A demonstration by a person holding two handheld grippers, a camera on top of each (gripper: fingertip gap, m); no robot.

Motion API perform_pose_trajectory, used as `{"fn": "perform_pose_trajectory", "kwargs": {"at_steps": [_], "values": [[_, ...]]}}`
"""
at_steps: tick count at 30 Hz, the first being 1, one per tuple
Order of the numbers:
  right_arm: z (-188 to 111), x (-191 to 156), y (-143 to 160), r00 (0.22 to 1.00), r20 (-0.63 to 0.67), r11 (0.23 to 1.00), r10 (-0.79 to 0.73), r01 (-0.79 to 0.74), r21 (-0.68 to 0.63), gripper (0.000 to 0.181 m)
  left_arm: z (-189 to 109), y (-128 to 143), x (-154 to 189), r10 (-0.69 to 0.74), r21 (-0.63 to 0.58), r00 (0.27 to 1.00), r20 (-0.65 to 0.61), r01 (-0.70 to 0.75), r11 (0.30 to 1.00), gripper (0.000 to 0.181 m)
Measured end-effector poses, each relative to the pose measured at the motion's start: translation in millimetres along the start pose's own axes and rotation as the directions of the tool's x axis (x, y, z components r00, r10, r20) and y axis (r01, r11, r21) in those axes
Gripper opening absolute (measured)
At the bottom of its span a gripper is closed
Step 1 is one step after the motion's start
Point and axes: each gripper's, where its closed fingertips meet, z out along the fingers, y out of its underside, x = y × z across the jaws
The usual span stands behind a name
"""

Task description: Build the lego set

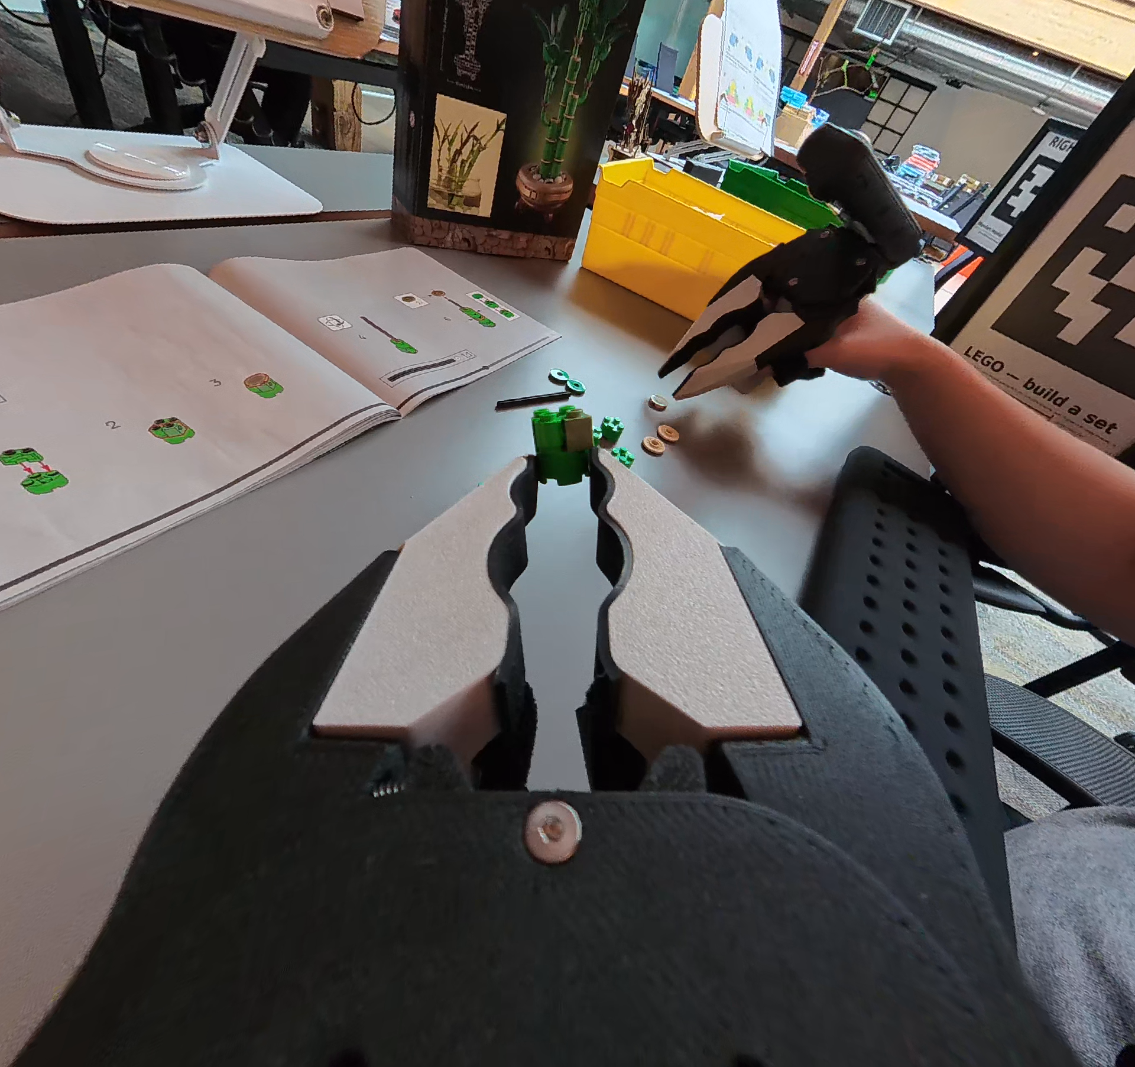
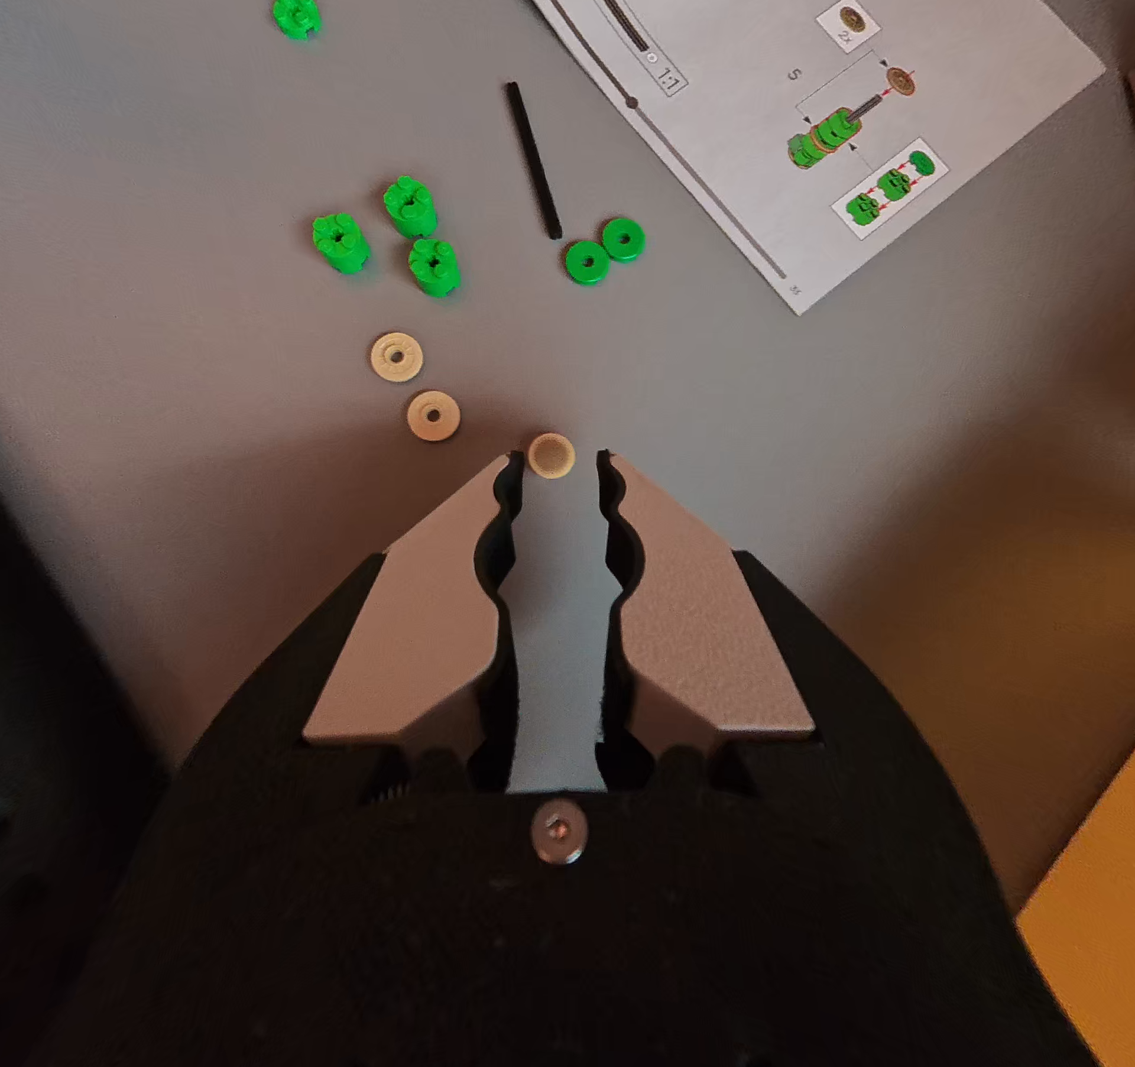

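My left gripper [image 1: 562, 465] is shut on a small green brick assembly [image 1: 557, 439] with a tan piece on its side, held just above the grey table [image 1: 307, 577]. My right gripper [image 2: 559, 458] is open and points down at the table. A small tan round piece [image 2: 551, 455] lies between its fingertips, close to the left one, and is not clamped. In the left wrist view the right gripper [image 1: 672, 383] hovers over that tan piece [image 1: 658, 402]. Loose green round bricks [image 2: 408, 206], two green round tiles [image 2: 587, 262], a black axle [image 2: 533, 160] and two tan round plates [image 2: 433, 415] lie ahead.
The open instruction booklet [image 1: 184, 392] lies at the left and also shows in the right wrist view [image 2: 860, 85]. The set's box [image 1: 516, 92] stands at the back, with a yellow bin [image 1: 675, 233] and a green bin [image 1: 774, 196] beside it. A black chair [image 1: 903, 607] is at the right edge. The grippers' ends are close to 25 cm from one another. My right gripper is the nearer one to the black axle [image 2: 533, 160]: about 11 cm, against 20 cm. Look for it in the left wrist view [image 1: 537, 400] too.
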Motion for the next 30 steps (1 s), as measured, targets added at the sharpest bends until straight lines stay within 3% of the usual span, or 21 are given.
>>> {"fn": "perform_pose_trajectory", "kwargs": {"at_steps": [4, 11, 20, 23, 26, 28, 30], "values": [[6, 0, 2, 0.999, -0.009, 0.998, -0.052, 0.051, -0.026, 0.024, 1, 2, 1, -0.001, -0.007, 1.0, -0.004, 0.001, 1.0, 0.015], [12, -2, 6, 0.999, 0.043, 0.998, -0.015, 0.017, -0.053, 0.022, 1, 3, 0, -0.007, -0.01, 1.0, -0.004, 0.007, 1.0, 0.014], [10, -10, -5, 0.998, 0.067, 1.0, -0.017, 0.017, 0.004, 0.015, 2, 4, 2, 0.012, -0.017, 1.0, -0.007, -0.012, 1.0, 0.014], [-6, -36, -59, 0.989, 0.135, 0.984, -0.063, 0.039, 0.175, 0.014, 3, 3, 7, 0.052, -0.019, 0.999, -0.013, -0.052, 0.998, 0.014], [-30, -91, -138, 0.93, 0.343, 0.914, -0.133, -0.019, 0.406, 0.014, 6, 6, 13, 0.113, -0.042, 0.993, -0.022, -0.114, 0.993, 0.015], [-33, -122, -174, 0.847, 0.514, 0.893, -0.131, -0.124, 0.432, 0.015, 6, 6, 16, 0.176, -0.047, 0.984, -0.007, -0.176, 0.983, 0.015], [-24, -141, -195, 0.762, 0.642, 0.901, -0.084, -0.216, 0.375, 0.015, 5, 6, 18, 0.232, -0.047, 0.973, 0.012, -0.231, 0.972, 0.015]]}}
